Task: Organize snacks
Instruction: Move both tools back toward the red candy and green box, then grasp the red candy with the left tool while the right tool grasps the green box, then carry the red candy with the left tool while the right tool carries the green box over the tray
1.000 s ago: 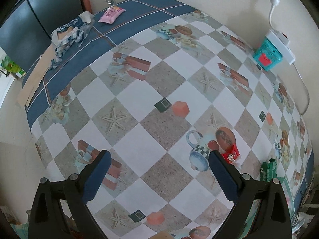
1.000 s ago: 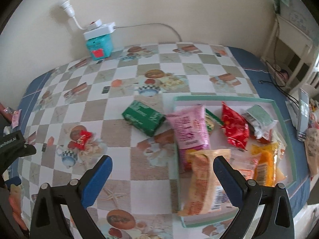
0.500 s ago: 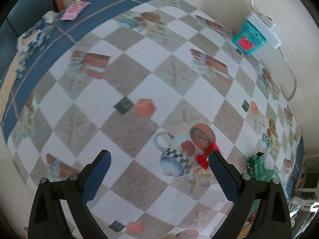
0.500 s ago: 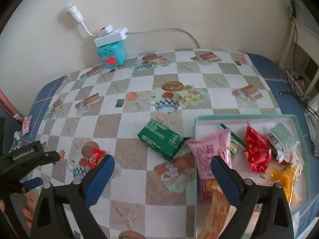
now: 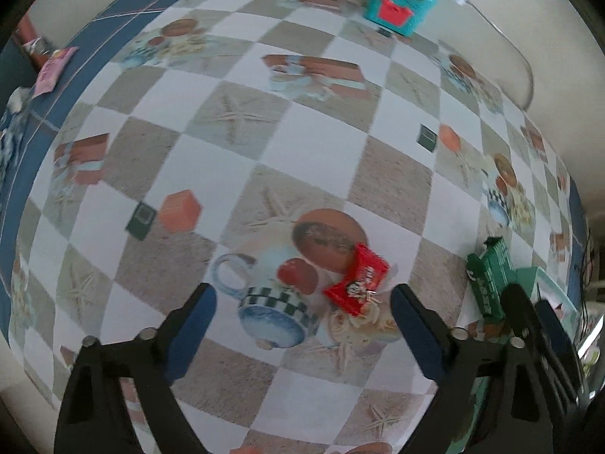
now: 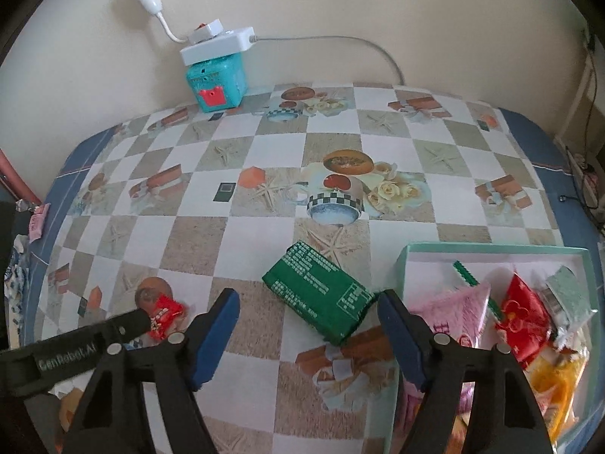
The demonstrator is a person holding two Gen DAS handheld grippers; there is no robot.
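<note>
A small red snack packet (image 5: 357, 279) lies on the checked tablecloth, just ahead of my open, empty left gripper (image 5: 302, 302); it also shows in the right wrist view (image 6: 164, 316), beside the left gripper's finger. A green snack box (image 6: 319, 297) lies flat just ahead of my open, empty right gripper (image 6: 308, 314); it also shows at the right edge of the left wrist view (image 5: 487, 280). A pale green tray (image 6: 404, 265) at the right holds several snack bags, among them a pink one (image 6: 450, 310) and a red one (image 6: 523, 319).
A teal box (image 6: 215, 83) with a white power strip (image 6: 217, 43) on top stands against the back wall; its cable runs along the wall. A pink packet (image 5: 51, 70) and crumpled wrappers lie at the table's far left edge.
The left gripper has moved right and closer to the red packet, which now lies between its fingers' line. The right gripper has moved left and nearer the green box.
</note>
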